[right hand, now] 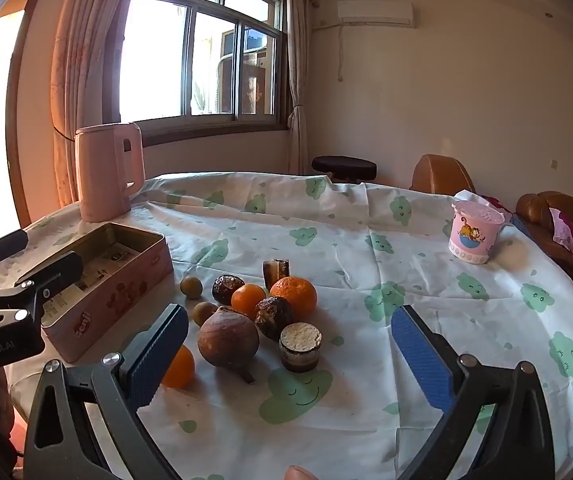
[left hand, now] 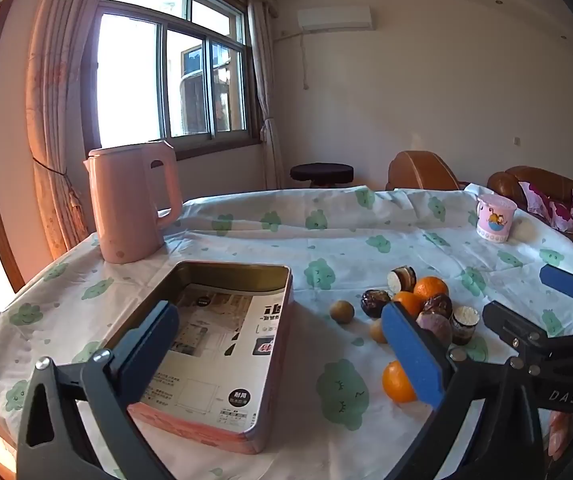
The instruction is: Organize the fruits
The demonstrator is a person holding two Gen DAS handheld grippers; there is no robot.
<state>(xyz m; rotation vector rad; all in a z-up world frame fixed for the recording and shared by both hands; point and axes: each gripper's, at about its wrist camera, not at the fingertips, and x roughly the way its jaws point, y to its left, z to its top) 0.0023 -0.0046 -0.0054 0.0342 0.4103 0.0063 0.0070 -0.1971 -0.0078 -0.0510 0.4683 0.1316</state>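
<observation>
The left gripper [left hand: 286,344] is seen with its jaws spread wide and nothing between the blue pads; it hangs above the near end of the tin [left hand: 222,344]. The right gripper [right hand: 290,356] is likewise released, its fingers parted on either side of the fruit pile [right hand: 262,312] without touching any piece.

The pile is gathered on the tablecloth [right hand: 426,264] just right of the tin. A large brown-purple round fruit with a short stem [right hand: 228,338] lies nearest the right gripper. Beside it stands a short dark cut piece with a pale, floury top [right hand: 300,346]. Behind these are two oranges [right hand: 294,294] touching one another, two dark wrinkled fruits [right hand: 273,314], another dark cut piece [right hand: 276,272] and two small brownish-green round fruits [right hand: 191,286]. A third orange [right hand: 178,368] lies apart, close to the tin's near corner and partly hidden by the right gripper's left finger.

The tin is open, rectangular and pink-sided, with a printed paper sheet lying inside and no fruit in it.

A pink kettle [left hand: 130,204] stands behind the tin near the table's far left edge. A pink patterned cup [right hand: 474,232] stands well apart at the far right. Bare cloth is seen between pile and cup, and in front of the pile towards the near edge
</observation>
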